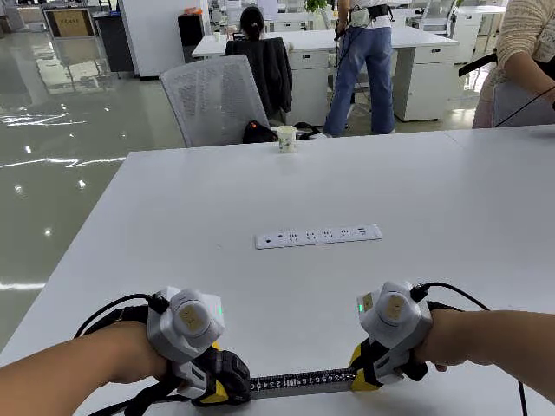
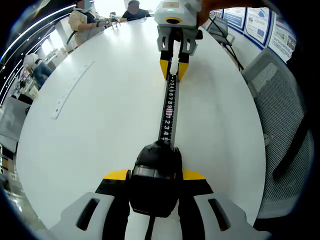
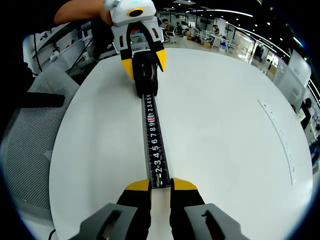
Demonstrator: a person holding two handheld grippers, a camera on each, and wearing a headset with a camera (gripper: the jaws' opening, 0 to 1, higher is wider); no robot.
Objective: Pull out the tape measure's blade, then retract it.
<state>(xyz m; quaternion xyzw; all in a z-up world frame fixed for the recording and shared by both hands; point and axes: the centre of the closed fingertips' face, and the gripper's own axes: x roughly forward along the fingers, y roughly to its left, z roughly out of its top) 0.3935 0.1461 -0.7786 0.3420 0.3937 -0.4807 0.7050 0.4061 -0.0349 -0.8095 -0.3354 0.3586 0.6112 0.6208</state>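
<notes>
Clamped between yellow-tipped jaws of left gripper (image 2: 155,176): chunky black tape measure case (image 2: 156,185), low on smooth white worktop (image 1: 260,182). Drawn out straight from case, flat along worktop: thin dark blade (image 3: 154,145), pale numerals. Pinched tight at blade tip: jaws of right gripper (image 3: 161,186). Farther off: long flat white power strip (image 1: 318,235); small round paper cup (image 1: 287,139) near far edge.

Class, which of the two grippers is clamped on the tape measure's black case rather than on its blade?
The left gripper: its fingers hold the black case, while the right gripper pinches the end of the drawn-out blade.
</notes>
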